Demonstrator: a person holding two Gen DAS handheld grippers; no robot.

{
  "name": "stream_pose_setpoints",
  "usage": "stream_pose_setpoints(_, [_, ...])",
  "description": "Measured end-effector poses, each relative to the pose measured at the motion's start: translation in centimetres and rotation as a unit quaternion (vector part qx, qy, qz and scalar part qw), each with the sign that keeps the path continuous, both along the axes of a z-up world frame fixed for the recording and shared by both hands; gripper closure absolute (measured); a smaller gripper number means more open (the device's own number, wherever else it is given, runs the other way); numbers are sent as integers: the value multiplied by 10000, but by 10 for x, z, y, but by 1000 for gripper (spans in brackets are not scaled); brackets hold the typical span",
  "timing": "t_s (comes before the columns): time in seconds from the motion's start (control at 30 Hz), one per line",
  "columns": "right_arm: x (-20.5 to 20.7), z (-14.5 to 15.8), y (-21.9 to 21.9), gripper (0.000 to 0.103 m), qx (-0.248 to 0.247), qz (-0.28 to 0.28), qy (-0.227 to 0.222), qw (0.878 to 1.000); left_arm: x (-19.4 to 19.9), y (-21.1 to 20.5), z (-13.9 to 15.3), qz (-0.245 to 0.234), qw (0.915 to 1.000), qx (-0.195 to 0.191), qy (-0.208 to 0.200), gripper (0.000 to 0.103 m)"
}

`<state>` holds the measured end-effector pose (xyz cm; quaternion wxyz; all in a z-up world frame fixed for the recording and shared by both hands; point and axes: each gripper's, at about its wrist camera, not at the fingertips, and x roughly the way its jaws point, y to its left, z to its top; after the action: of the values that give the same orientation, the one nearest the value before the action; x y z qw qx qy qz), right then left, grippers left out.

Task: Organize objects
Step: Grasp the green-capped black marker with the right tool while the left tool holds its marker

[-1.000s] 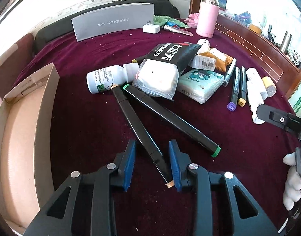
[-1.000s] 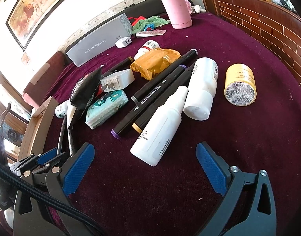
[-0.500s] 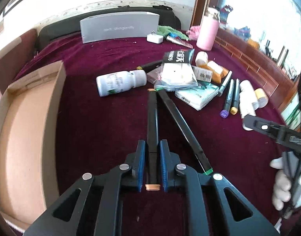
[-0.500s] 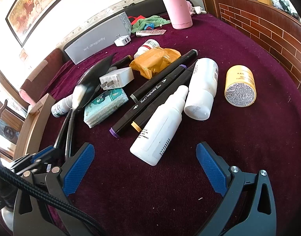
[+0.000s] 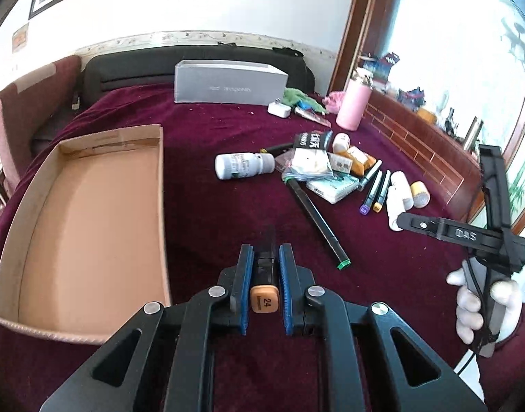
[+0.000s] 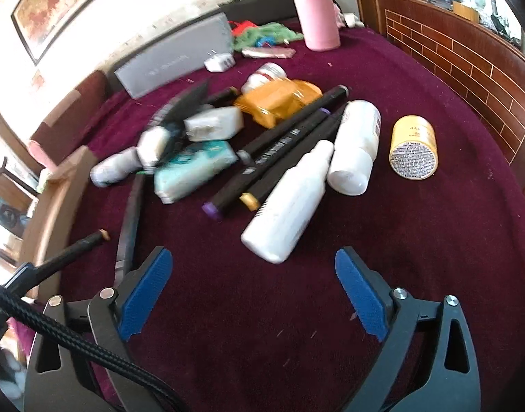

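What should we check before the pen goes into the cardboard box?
1. Left gripper shut on the black marker: ok, both pads press its sides.
2. Marker off the cloth: ok, it looks lifted.
3. Cardboard box has room: ok, nothing shows inside.
4. Marker over the box: not ok, the box lies to the left of it.
5. Right gripper out of the way: ok, its jaws are closing, with nothing between them, above the white spray bottle.
6. Green-tipped marker undisturbed: ok, lying flat on the cloth.
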<state>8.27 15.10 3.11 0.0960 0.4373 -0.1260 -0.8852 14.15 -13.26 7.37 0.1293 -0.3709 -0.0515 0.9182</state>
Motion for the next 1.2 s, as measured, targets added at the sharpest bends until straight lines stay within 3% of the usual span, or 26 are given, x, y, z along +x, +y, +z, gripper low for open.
stream_pose_setpoints(0.17, [8, 15, -31, 6, 277, 445, 104, 9986, 12, -21, 8, 150, 9994, 245, 182, 91])
stream_pose_setpoints(0.43, [-2, 2, -86, 6, 278, 940, -135, 9951, 25, -48, 22, 412, 9977, 230, 496, 91])
stream_pose_setpoints(0.73, [-8, 13, -87, 8, 324, 896, 30, 9954, 20, -65, 10, 362, 9981, 324, 367, 91])
stream_pose_setpoints(0.9, [-11, 4, -97, 8, 342, 1177, -135, 9924, 19, -57, 4, 116, 9988, 430, 185, 91])
stream_pose_setpoints(1.1, [-19, -3, -117, 25, 439, 1401, -229, 9889, 12, -2, -15, -429, 9979, -461, -169, 90])
stream_pose_setpoints(1.2, [-21, -4, -113, 25, 342, 1363, -266, 9897, 3, 6, -28, -410, 9962, -621, -452, 90])
